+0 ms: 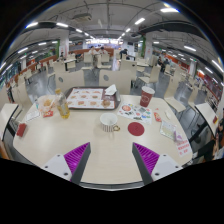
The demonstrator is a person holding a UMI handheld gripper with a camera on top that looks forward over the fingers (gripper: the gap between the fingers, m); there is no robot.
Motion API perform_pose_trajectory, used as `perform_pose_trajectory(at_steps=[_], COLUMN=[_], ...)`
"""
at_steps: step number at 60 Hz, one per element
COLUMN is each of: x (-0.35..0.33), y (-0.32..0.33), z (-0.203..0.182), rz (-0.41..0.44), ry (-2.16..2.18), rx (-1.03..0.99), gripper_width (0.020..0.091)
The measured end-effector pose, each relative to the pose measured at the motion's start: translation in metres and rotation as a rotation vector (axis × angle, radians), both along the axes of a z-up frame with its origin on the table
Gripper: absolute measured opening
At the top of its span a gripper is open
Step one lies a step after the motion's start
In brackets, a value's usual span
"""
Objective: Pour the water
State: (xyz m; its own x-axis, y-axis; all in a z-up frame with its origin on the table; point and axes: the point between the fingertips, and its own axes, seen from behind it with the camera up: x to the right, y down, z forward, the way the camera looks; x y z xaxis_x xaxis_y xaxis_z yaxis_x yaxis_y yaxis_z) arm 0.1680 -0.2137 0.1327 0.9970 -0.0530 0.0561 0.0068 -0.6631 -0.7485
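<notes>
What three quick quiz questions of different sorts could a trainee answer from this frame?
1. True or false: the gripper is shut on the white handled mug.
2. Which flat thing lies beside the mug on the round pale table? A) dark red round coaster B) blue plate C) green cloth
3. Fill in: beyond the coaster stands a red paper ____.

Key: 1 false, the gripper is open and the mug stands just ahead of its fingers; 2 A; 3 cup.

The gripper (pixel 110 160) shows two pale, whitish fingers (pixel 62 166) — each bears a magenta pad (pixel 76 154) with fine diagonal ridges on its inner face.
</notes>
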Motion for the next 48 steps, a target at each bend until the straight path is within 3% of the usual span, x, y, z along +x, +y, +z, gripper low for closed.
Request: perform_pose_trajectory(at_steps=[19, 31, 48], x=[-0.061, -0.137, -0.235], y=[0.026, 0.042, 0.141], z=[-0.010, -0.027, -0.044], rz=[-0.014, 0.002, 0.040], ry=[-0.017, 0.018, 0.074], rx=[-0.010, -0.013, 0.120], gripper_width=[0.0855, 0.0855, 0.0857])
